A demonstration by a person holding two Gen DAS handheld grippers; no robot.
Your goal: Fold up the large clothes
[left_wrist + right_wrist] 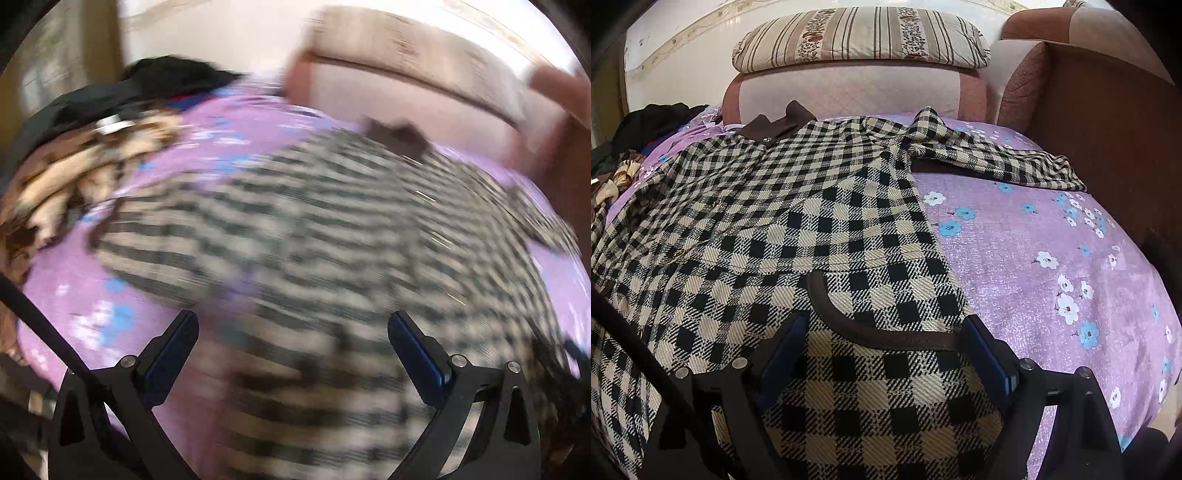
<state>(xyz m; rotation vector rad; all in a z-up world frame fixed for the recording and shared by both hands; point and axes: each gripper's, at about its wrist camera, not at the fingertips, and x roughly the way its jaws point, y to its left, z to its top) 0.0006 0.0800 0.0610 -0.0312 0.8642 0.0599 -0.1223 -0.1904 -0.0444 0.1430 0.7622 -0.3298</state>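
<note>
A black-and-cream checked coat (768, 206) with a brown collar (775, 127) lies spread flat on a purple flowered sheet (1052, 251). One sleeve (990, 155) stretches to the right. A brown-trimmed pocket (871, 332) lies just ahead of my right gripper (884, 321), which is open and hovers over the coat's lower part. The left wrist view is motion-blurred; the coat (314, 229) fills its middle. My left gripper (291, 317) is open above the coat's left side, holding nothing.
A pile of other clothes, brown-patterned (62, 184) and black (122, 92), sits at the left on the sheet. A striped cushion (860, 37) rests on the sofa back (849, 92) behind. A brown armrest (1100, 110) rises at the right.
</note>
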